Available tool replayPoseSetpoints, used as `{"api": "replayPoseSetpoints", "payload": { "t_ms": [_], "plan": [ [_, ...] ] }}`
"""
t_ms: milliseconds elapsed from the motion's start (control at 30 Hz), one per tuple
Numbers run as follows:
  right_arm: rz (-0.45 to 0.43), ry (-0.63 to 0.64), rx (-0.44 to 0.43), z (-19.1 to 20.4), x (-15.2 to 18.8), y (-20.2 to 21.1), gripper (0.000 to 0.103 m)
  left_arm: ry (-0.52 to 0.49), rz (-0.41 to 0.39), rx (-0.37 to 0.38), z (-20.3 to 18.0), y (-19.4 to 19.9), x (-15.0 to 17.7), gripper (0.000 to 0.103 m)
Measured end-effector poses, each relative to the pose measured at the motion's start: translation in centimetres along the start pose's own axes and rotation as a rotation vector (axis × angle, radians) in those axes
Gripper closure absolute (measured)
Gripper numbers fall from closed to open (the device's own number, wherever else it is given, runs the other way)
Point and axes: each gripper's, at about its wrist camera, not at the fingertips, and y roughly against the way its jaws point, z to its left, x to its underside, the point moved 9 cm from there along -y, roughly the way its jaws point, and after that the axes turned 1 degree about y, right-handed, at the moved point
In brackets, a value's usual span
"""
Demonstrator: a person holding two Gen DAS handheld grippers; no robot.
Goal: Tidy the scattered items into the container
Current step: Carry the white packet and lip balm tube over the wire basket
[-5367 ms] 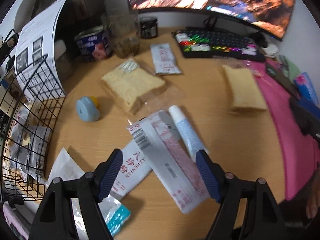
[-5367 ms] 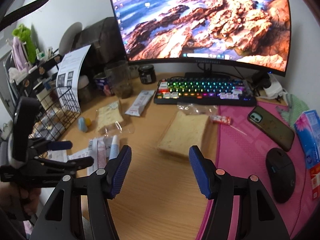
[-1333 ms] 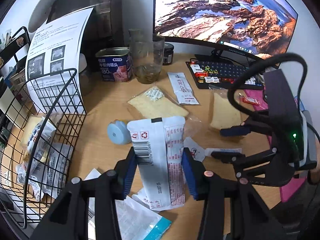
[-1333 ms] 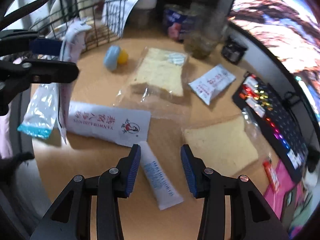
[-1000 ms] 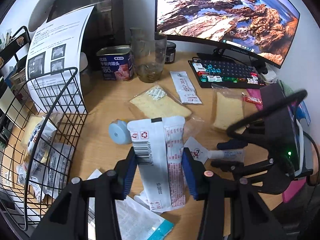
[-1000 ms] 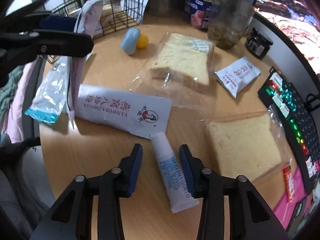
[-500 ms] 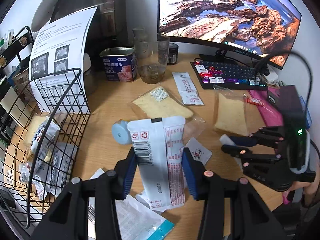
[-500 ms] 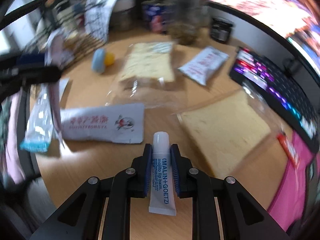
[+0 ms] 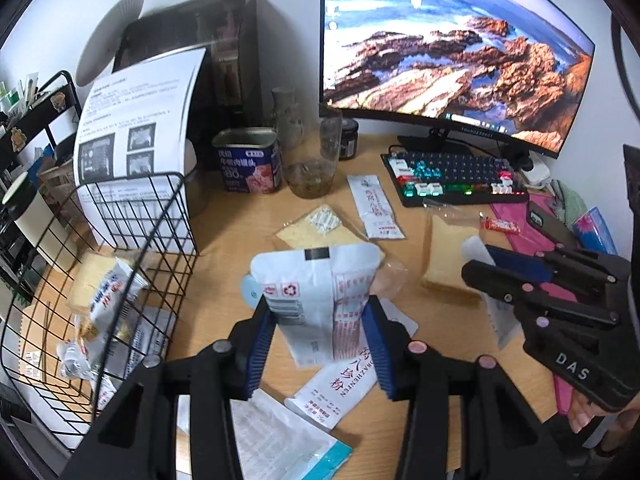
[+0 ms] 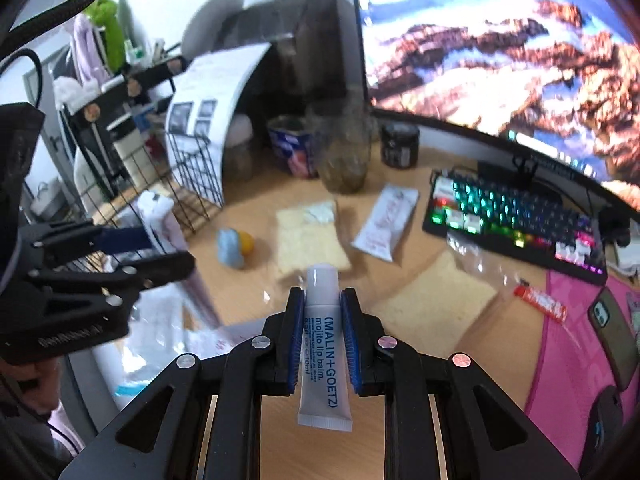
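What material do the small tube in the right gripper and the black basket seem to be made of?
Lip balm tube: probably soft plastic, smooth and slightly glossy; its flat crimped tail and printed label suggest a squeezable tube.
Black basket: probably metal wire with a black coating; thin straight rods form an open grid that one sees through.

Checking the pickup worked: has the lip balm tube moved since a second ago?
Yes. The lip balm tube lay flat on the desk beside the long sachet; now it is lifted off the wood, clamped in the right tool, whose jaws have just closed.
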Motion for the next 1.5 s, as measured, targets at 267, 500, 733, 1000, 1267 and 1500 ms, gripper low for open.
{"api": "replayPoseSetpoints", "payload": {
  "t_ms": [267, 500, 733, 1000, 1267, 1500],
  "plan": [
    [-0.085, 0.033, 0.003, 2.1, -3.5, 3.1, 0.083, 0.005, -0.067, -0.017, 1.4, 2.7, -1.9, 0.053],
    [-0.163, 0.074, -0.026, 5.5, -7.0, 4.8, 0.083, 0.033, -0.143, -0.047, 4.1, 6.1, -3.7, 0.053],
    [-0.270, 0.070, -0.112, 10.7, -10.8, 5.7, 0.083, 0.094, -0.219, -0.110, 9.4, 9.8, -4.9, 0.053],
    [-0.246, 0.119, -0.241, 19.1, -13.7, 1.8, 0.083, 0.202, -0.247, -0.223, 18.1, 12.4, -4.4, 0.053],
    [-0.101, 0.140, -0.326, 25.1, -12.0, -5.5, 0.083, 0.285, -0.171, -0.271, 24.1, 9.9, -1.1, 0.051],
    [-0.104, 0.112, -0.303, 25.7, -12.0, -7.2, 0.058, 0.303, -0.173, -0.294, 25.6, 9.8, -0.5, 0.032]
  ]
}}
